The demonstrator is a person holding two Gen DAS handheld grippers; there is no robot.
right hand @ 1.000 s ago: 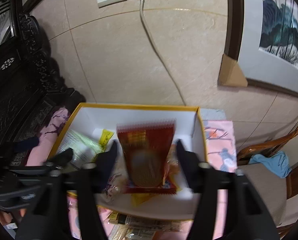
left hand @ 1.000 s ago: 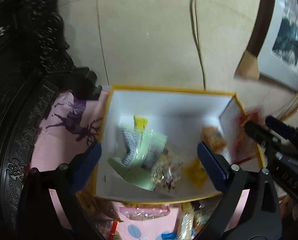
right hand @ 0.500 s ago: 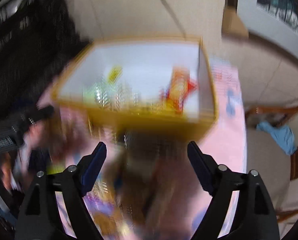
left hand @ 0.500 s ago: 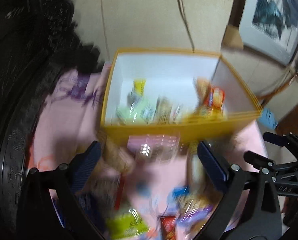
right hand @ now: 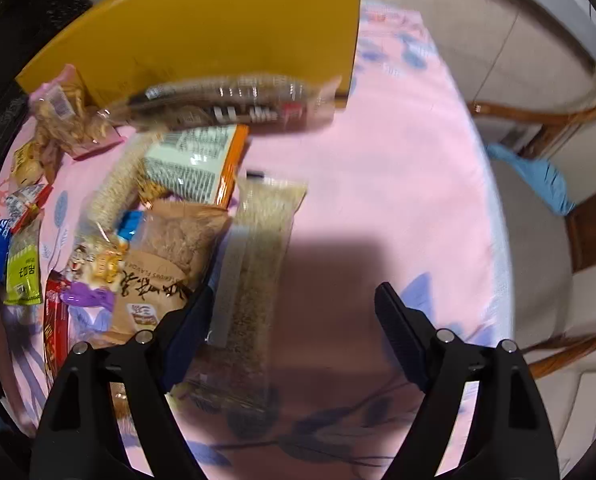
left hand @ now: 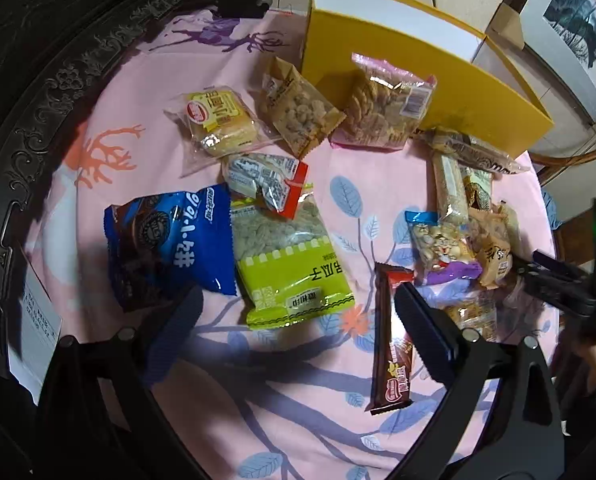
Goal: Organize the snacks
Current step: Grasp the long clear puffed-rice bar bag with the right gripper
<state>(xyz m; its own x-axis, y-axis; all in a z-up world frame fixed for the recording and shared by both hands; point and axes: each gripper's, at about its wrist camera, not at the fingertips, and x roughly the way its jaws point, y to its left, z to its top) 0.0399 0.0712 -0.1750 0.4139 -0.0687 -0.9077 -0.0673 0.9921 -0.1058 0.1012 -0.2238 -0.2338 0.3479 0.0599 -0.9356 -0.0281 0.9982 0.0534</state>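
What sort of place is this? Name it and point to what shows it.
Most likely a room in a home: a table under a pink printed tablecloth strewn with packaged snacks, dark carved wooden furniture beside it, a framed painting on the tiled wall, and a wooden chair nearby.

Pink tablecloth (left hand: pixel 338 408) under the left claw, printed with blue leaves, purple branches and deer, one orange deer far left. Ahead of that claw, yellow box (left hand: pixel 398 64) with white inside; between the fingers, lime-green seed bag (left hand: pixel 293 276) with a clear top, blue cookie pack (left hand: pixel 169 248) to its left, dark brown chocolate bar (left hand: pixel 392 344) with a red end to its right. Ahead of the right claw, kraft-brown pouch (right hand: pixel 165 264) with black script and an orange-edged white packet (right hand: pixel 201 164).
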